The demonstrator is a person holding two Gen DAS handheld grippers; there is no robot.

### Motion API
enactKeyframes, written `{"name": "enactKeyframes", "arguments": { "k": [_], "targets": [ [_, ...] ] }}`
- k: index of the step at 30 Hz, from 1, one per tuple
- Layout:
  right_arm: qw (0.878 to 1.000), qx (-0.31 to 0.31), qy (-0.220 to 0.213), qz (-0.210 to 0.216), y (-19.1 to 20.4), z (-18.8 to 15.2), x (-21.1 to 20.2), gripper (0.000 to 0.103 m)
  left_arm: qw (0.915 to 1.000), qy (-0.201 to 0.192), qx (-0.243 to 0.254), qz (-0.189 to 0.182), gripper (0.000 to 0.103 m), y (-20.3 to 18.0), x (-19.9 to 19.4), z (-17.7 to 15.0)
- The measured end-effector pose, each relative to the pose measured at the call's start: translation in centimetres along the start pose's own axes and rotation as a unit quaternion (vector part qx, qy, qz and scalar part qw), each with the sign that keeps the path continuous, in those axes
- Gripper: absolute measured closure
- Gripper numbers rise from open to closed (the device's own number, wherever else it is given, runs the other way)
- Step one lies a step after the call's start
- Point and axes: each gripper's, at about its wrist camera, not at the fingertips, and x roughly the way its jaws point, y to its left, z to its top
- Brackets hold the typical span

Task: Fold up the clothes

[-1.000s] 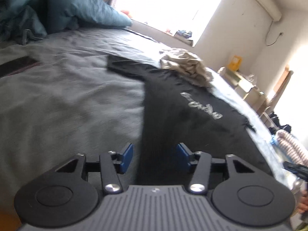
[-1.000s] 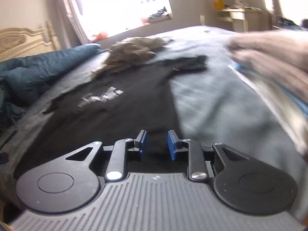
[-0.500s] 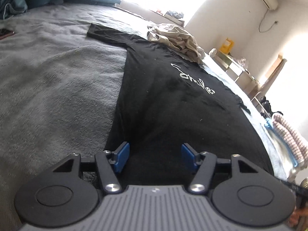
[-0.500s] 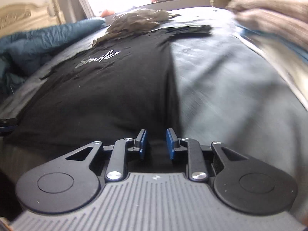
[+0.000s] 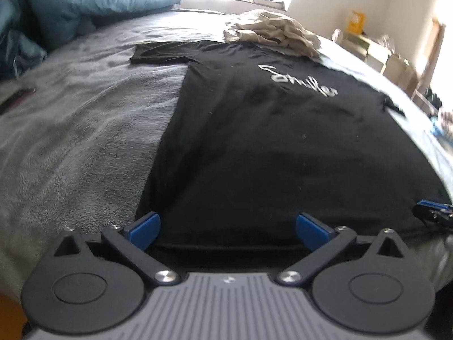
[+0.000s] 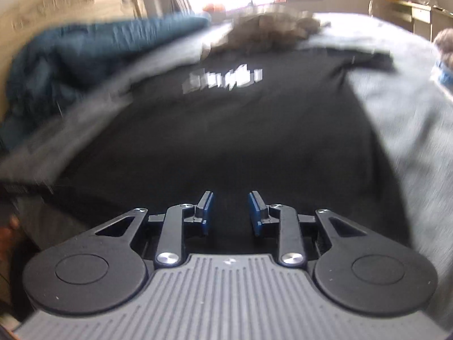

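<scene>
A black T-shirt (image 5: 269,130) with white script on its chest lies spread flat on the grey bed blanket (image 5: 85,119), sleeves out. My left gripper (image 5: 228,228) hovers low at the shirt's near hem by its left corner. Its jaws are opening wide, and the hem lies between the blue pads (image 5: 144,225) without being pinched. In the blurred right wrist view the same T-shirt (image 6: 226,141) fills the middle. My right gripper (image 6: 230,212) is over the near hem, its jaws opening with a narrow gap and nothing clamped. Its tip (image 5: 433,209) shows at the shirt's right corner in the left wrist view.
A crumpled beige garment (image 5: 271,31) lies past the shirt's collar. A teal duvet (image 5: 85,2) is heaped at the far left, against a carved headboard (image 6: 56,2). Low shelves (image 5: 376,53) stand beyond the bed's right side. A knitted item (image 6: 446,42) sits at the right edge.
The left jaws have spread from half open to wide. Both grippers have sunk closer to the shirt's near hem. The right view has swung so the shirt sits centred, and its jaws gap slightly more.
</scene>
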Motion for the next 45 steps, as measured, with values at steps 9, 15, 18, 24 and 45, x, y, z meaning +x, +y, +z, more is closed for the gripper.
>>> {"name": "enactKeyframes", "arguments": {
  "k": [9, 15, 18, 24, 45],
  "targets": [
    [0.996, 0.083, -0.031, 0.019, -4.0, -3.6, -5.9, 0.074, 0.999, -0.007, -0.041, -0.019, 0.0, 1.4, -2.0, 0.0],
    [0.994, 0.074, -0.057, 0.062, -3.7, 0.0, -6.0, 0.065, 0.9968, -0.052, -0.06, 0.005, 0.0, 4.1, -3.9, 2.8],
    [0.994, 0.035, -0.064, 0.086, -1.5, 3.5, -4.8, 0.06, 0.9932, -0.073, -0.086, 0.027, 0.0, 6.4, -3.7, 5.1],
    [0.984, -0.02, -0.066, 0.163, 5.0, 11.8, -0.4, 0.055, 0.9816, -0.1, -0.15, 0.063, 0.004, 11.3, -0.1, 11.5],
    [0.971, -0.13, 0.087, 0.182, 29.3, 33.6, 33.2, 0.051, 0.937, -0.123, -0.325, -0.038, 0.074, 19.3, 17.0, 18.4]
  ]
}}
